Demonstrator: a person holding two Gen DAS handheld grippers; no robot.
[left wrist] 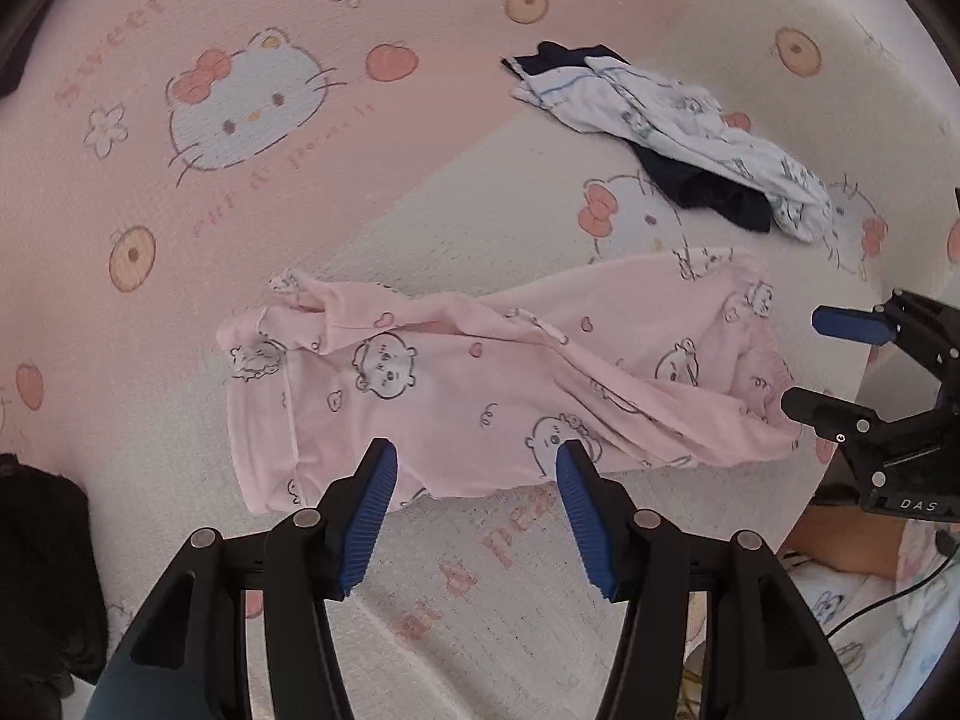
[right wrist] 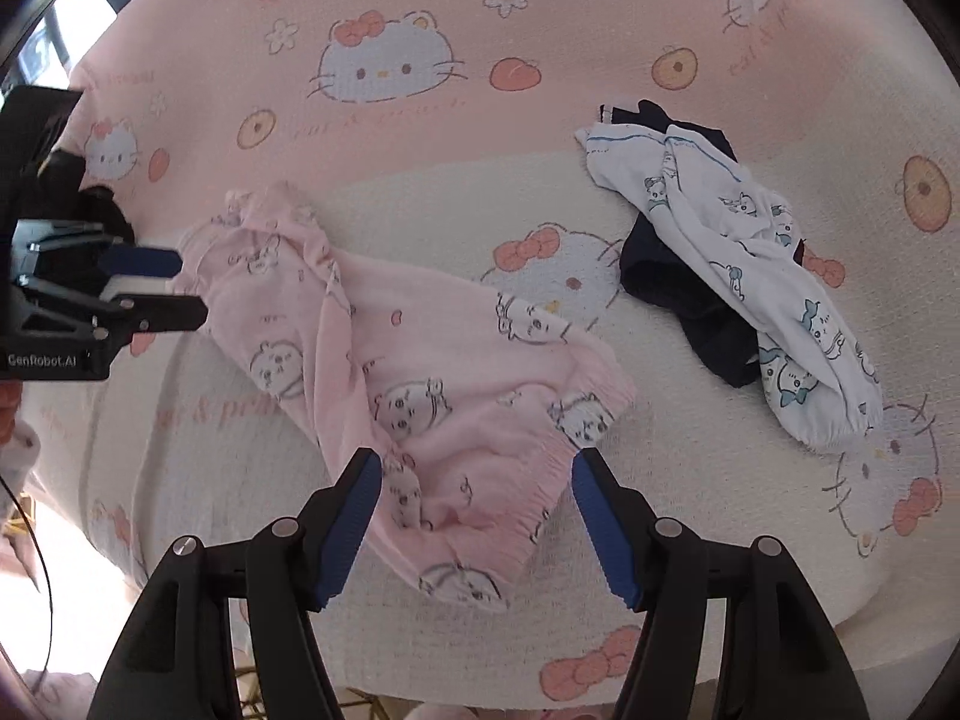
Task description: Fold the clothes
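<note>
With both my left gripper (left wrist: 477, 516) and right gripper (right wrist: 477, 525) spread and empty, I'd pinch the pink trousers (left wrist: 480, 384) at waistband and cuff near the bed's (left wrist: 480, 612) front edge, then fold evenly.

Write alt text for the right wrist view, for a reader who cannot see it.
Pink cartoon-print pants lie stretched out and rumpled on a pink and white cat-print blanket, with the open right gripper above their waistband end, holding nothing. The left gripper sits open at the far end. White printed pants lie over a navy garment.
</note>
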